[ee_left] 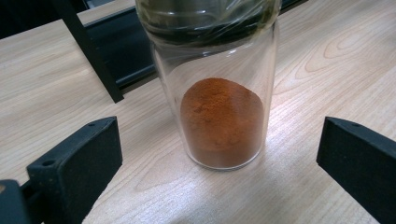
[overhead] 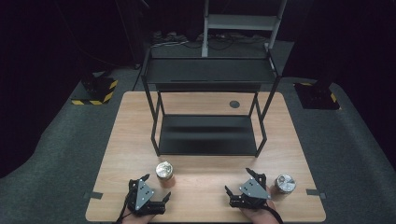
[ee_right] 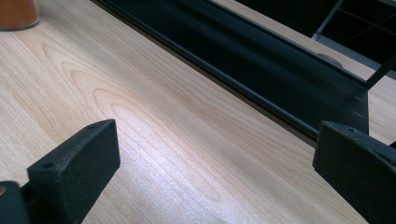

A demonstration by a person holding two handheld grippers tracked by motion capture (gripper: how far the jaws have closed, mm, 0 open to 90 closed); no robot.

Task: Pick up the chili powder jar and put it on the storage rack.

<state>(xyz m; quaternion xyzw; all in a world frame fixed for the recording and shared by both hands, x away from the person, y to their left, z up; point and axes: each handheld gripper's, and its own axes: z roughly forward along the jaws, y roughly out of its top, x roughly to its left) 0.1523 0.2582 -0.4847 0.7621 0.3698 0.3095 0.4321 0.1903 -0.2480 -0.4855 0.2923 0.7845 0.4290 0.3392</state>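
A glass jar of orange powder [overhead: 164, 173] with a shiny metal lid stands upright on the wooden table [overhead: 205, 186], front left of centre. My left gripper [overhead: 156, 186] is open just in front of it. In the left gripper view the jar [ee_left: 222, 121] stands between and slightly beyond the two spread jaws of the left gripper [ee_left: 219, 140], untouched. My right gripper [overhead: 238, 181] is open at the front right with nothing between its jaws. A second, silver-lidded jar [overhead: 284, 183] stands just to its right. The right gripper [ee_right: 217, 140] faces bare table, with the orange jar's base [ee_right: 16, 14] far off.
A black two-tier metal shelf [overhead: 208, 135] stands on the middle and back of the table, its lower tray [ee_right: 261, 60] close ahead of the right gripper. One shelf leg [ee_left: 88, 51] rises left of the jar. A round grommet [overhead: 234, 104] sits behind the shelf.
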